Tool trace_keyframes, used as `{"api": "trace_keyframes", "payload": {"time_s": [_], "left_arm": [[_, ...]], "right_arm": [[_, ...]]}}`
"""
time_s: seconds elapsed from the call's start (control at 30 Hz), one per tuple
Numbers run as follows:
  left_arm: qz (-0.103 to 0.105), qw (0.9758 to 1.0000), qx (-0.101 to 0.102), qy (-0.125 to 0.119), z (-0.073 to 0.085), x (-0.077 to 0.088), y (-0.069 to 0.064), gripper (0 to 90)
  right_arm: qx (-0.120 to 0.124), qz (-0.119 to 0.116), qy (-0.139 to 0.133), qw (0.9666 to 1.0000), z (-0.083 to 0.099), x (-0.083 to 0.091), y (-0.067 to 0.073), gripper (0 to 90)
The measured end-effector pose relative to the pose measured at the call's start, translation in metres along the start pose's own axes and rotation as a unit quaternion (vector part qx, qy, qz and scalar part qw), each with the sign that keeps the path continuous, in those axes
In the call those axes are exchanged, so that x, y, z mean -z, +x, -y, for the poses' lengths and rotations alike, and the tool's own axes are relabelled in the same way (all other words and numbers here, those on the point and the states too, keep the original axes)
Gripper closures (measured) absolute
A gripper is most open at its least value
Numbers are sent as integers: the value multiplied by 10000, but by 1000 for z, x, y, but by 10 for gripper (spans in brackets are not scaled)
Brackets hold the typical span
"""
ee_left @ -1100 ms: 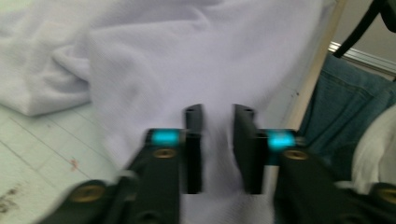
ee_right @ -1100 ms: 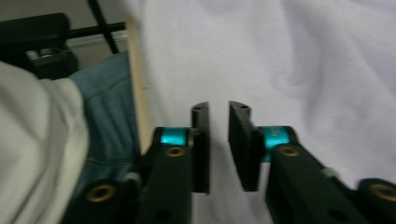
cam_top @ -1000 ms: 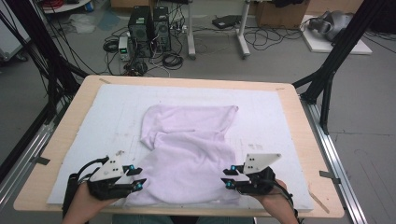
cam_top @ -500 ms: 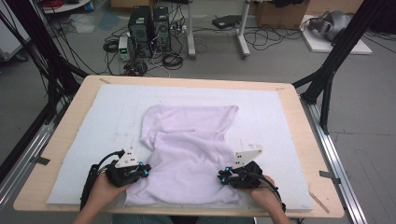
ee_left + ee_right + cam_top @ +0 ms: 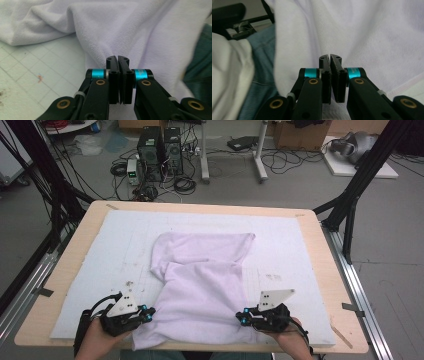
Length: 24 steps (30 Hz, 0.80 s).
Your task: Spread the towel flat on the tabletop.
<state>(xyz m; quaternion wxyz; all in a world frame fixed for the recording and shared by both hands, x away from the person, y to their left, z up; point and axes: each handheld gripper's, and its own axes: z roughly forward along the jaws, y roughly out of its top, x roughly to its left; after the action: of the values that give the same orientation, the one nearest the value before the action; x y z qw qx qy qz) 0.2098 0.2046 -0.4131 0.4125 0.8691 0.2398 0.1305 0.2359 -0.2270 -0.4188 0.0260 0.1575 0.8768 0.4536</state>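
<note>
A pale lilac garment [image 5: 205, 280] lies crumpled on the white mat [image 5: 100, 250], its near edge hanging over the table's front. My left gripper [image 5: 147, 312] sits at the garment's near left corner. In the left gripper view its jaws [image 5: 117, 58] are pressed together, with the garment [image 5: 140, 30] puckering into them. My right gripper [image 5: 241, 316] sits at the near right corner. Its jaws [image 5: 330, 57] have just been closing and now pinch a fold of the garment [image 5: 374, 37].
The mat rests on a wooden table [image 5: 320, 265] with metal rails along both sides. Black frame legs [image 5: 350, 205] stand at the far corners. Computer towers [image 5: 160, 145] and cables lie on the floor beyond. The person's blue clothing [image 5: 262, 72] is close below the front edge.
Both grippers have dipped onto the garment's near corners, and their jaws have gone from parted to pressed together on the fabric.
</note>
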Motion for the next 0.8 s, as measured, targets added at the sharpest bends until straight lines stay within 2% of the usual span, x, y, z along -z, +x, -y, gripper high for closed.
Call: {"api": "trace_keyframes", "payload": {"time_s": [0.07,0.13,0.17,0.23,0.3,0.37,0.43,0.5,0.57,0.6,0.63,0.67,0.7,0.8], "left_arm": [[112,9999,-43,-124,-2,10,-7,870],[133,9996,-43,-256,-6,17,-8,839],[88,9995,-28,-294,-7,19,-6,779],[-17,9994,38,-350,-9,18,2,731],[-85,9992,93,-377,-9,12,12,701],[-90,9992,226,-323,-8,0,21,657],[-7,9993,333,-160,-5,-16,26,570],[84,9991,406,74,-3,-31,28,505],[88,9992,285,255,-1,-41,25,516],[111,9992,206,324,0,-45,24,567],[13,9995,101,296,1,-45,22,621],[25,9995,118,277,1,-45,22,687],[24,9996,116,266,1,-44,21,772],[25,9997,102,215,2,-40,18,850]], "right_arm": [[72,-170,-111,9998,-4,8,9,873],[160,-253,-238,9993,-9,15,14,850],[164,-255,-319,9990,-12,18,14,819],[138,-40,-338,9993,-15,21,8,763],[116,113,-367,9992,-18,19,-1,719],[8,261,-232,9994,-18,11,-10,680],[-48,339,-30,9994,-14,-1,-20,631],[-139,305,206,9992,-7,-14,-27,609],[-204,239,374,9988,1,-24,-28,607],[-217,222,433,9986,5,-27,-27,613],[-233,179,490,9984,8,-30,-25,622],[-167,246,417,9987,11,-32,-23,648],[-105,320,391,9987,11,-32,-20,691],[-36,279,445,9986,10,-32,-17,853]]}}
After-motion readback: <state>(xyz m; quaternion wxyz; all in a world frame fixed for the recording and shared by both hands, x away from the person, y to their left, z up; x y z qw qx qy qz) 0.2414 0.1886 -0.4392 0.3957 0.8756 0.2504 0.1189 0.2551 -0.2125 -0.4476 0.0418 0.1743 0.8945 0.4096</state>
